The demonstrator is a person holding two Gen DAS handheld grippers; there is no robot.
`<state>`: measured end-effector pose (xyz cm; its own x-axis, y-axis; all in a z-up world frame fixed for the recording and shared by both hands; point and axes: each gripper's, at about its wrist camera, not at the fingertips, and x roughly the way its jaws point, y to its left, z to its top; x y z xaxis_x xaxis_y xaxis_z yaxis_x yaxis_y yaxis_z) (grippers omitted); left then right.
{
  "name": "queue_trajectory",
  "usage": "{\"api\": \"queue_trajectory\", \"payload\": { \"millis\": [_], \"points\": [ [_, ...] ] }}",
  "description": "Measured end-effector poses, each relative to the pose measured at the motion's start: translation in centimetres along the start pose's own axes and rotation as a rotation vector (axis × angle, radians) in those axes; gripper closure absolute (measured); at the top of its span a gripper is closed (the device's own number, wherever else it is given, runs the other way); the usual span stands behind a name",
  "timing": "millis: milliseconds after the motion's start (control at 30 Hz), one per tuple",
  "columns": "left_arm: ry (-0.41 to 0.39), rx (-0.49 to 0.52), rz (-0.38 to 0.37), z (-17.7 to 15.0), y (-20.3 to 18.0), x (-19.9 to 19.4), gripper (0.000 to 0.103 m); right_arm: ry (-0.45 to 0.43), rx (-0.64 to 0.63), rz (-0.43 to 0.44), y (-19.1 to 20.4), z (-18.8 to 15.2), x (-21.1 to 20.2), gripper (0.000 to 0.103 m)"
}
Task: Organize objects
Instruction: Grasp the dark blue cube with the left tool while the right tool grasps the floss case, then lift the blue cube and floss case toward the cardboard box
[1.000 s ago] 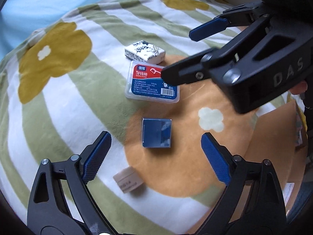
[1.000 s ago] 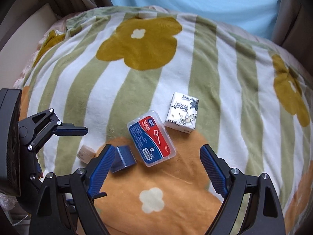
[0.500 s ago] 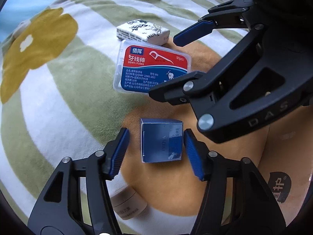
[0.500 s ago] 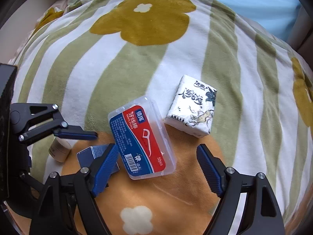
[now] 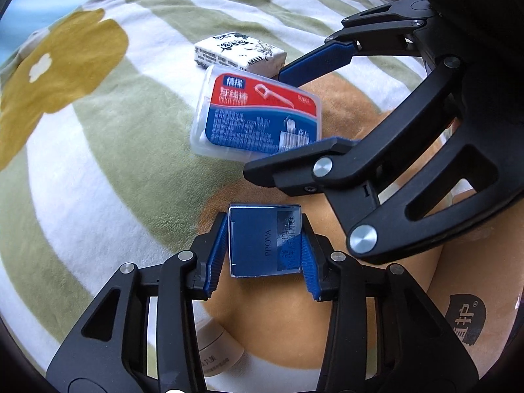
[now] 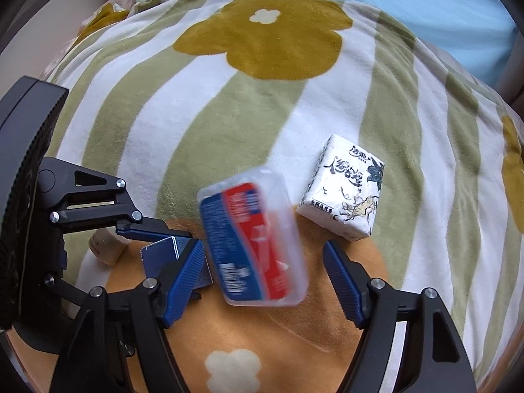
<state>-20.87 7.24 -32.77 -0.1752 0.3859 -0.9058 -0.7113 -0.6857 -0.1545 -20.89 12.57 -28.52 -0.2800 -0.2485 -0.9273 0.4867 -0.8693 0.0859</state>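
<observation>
My left gripper [image 5: 262, 255] is shut on a small dark blue box [image 5: 264, 240] on the flowered blanket; the box also shows in the right wrist view [image 6: 160, 255]. My right gripper [image 6: 265, 281] is open, its pads on either side of a clear dental floss box with a red and blue label [image 6: 253, 240], with gaps on both sides. The floss box also shows in the left wrist view [image 5: 258, 114], between the right gripper's fingers [image 5: 314, 62]. A white tissue pack [image 6: 344, 190] lies just beyond it [image 5: 239, 52].
A small beige jar [image 5: 217, 350] lies on the blanket under my left gripper; it also shows in the right wrist view [image 6: 104, 245]. The striped blanket [image 6: 262, 114] with yellow and orange flowers covers a bed. Light blue bedding [image 6: 442, 3] lies beyond.
My left gripper has closed on the blue box. My right gripper has moved down around the floss box, which looks blurred and shifted.
</observation>
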Motion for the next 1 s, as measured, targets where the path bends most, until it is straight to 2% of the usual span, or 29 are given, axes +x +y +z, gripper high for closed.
{"api": "queue_trajectory", "payload": {
  "millis": [200,233,267,533,800,1000],
  "points": [
    [0.000,-0.001,0.002,0.0,0.1,0.1,0.066,0.004,-0.002,0.000,-0.1,-0.3,0.4,0.033],
    [0.001,-0.002,0.002,0.0,0.2,0.1,0.066,0.005,0.001,0.005,-0.2,-0.3,0.6,0.043],
    [0.002,-0.002,0.002,0.0,0.2,0.0,0.066,0.007,0.002,0.022,-0.2,-0.4,0.7,0.047],
    [-0.012,-0.018,0.004,0.1,0.2,-1.3,0.066,-0.027,0.004,0.007,-0.1,-0.5,-0.8,0.048],
    [-0.078,-0.055,0.028,0.6,-0.7,-6.3,0.066,-0.075,0.015,0.006,0.1,0.1,-5.3,0.048],
    [-0.139,-0.075,0.046,0.5,-3.4,-11.3,0.066,-0.109,0.054,0.034,0.1,0.3,-10.1,0.048]
  ]
}}
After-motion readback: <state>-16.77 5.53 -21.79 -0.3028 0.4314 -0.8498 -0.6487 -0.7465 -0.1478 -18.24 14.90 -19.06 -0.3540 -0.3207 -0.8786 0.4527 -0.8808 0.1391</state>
